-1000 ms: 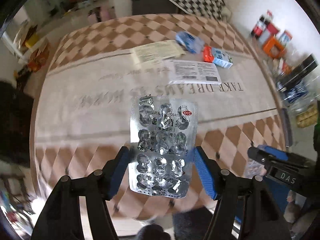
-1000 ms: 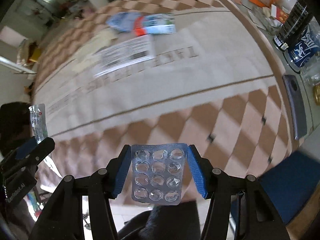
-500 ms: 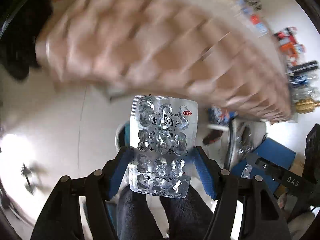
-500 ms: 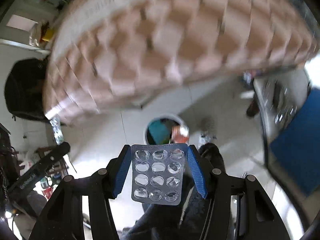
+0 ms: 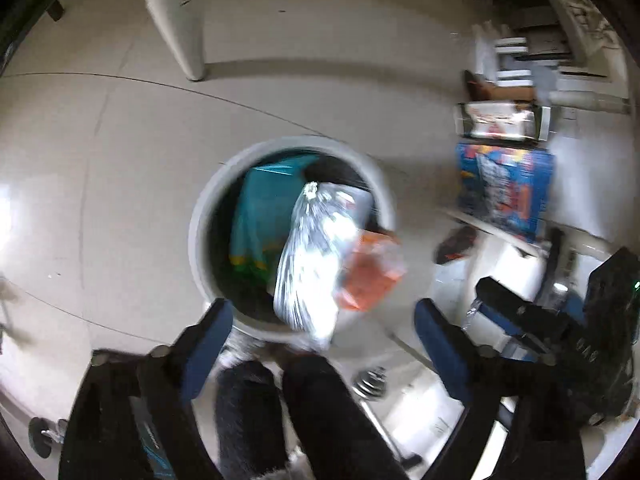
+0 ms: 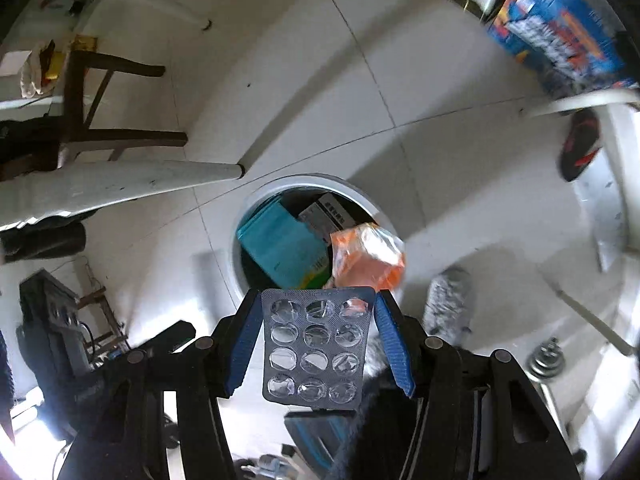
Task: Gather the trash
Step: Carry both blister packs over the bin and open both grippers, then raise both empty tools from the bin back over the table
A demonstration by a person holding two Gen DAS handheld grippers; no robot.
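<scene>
Both wrist views look down at a round white trash bin (image 5: 200, 216) (image 6: 244, 208) on the floor. My left gripper (image 5: 320, 332) is open above its near rim. A silver foil blister pack (image 5: 312, 264), blurred, is loose in the air over the bin. My right gripper (image 6: 316, 340) is shut on a clear empty blister pack (image 6: 314, 346) and holds it above the bin's near edge. Inside the bin lie a teal box (image 6: 280, 248) (image 5: 260, 220), an orange wrapper (image 6: 368, 256) (image 5: 368, 276) and a grey carton (image 6: 328, 212).
White table legs (image 5: 176, 20) (image 6: 120, 180) stand beyond the bin. A dark wooden chair (image 6: 100, 120) is at the left. A blue printed box (image 5: 504, 188) (image 6: 560, 36) and shoes (image 6: 580, 144) sit at the right. My legs and slippers (image 5: 280, 400) are below the grippers.
Both grippers swung down from the table to over the bin. My left gripper opened and let go of the foil blister pack, which is falling. The right still holds its pack.
</scene>
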